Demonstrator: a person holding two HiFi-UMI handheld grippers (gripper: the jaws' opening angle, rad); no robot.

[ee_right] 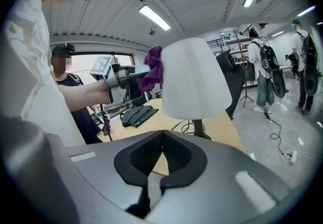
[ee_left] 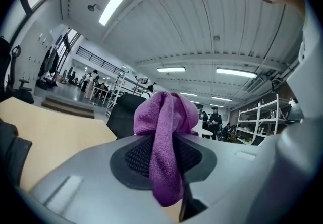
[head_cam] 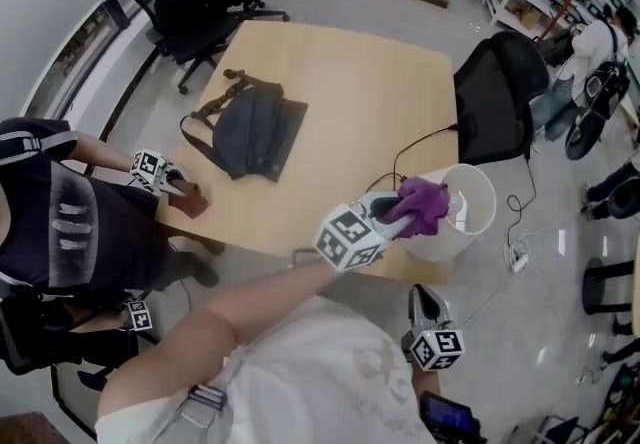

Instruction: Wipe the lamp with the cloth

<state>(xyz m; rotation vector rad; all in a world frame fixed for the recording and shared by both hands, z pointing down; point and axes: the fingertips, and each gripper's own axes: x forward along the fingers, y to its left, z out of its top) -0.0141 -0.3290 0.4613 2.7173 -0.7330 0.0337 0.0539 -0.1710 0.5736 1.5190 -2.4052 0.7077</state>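
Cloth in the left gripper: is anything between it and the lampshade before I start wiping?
Nothing visible. The left gripper clamps the purple cloth right at the white lampshade, by its upper edge. Neither the head view nor the right gripper view shows anything between them. Whether they touch is unclear.

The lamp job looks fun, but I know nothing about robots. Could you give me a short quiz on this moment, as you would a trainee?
1. True or false: the left gripper is clamped on the purple cloth.
2. What colour is the shade of the lamp? A white, B black, C red.
3. Fill in: the right gripper has its jaws ____, with nothing between them.
Key: 1 true; 2 A; 3 together.
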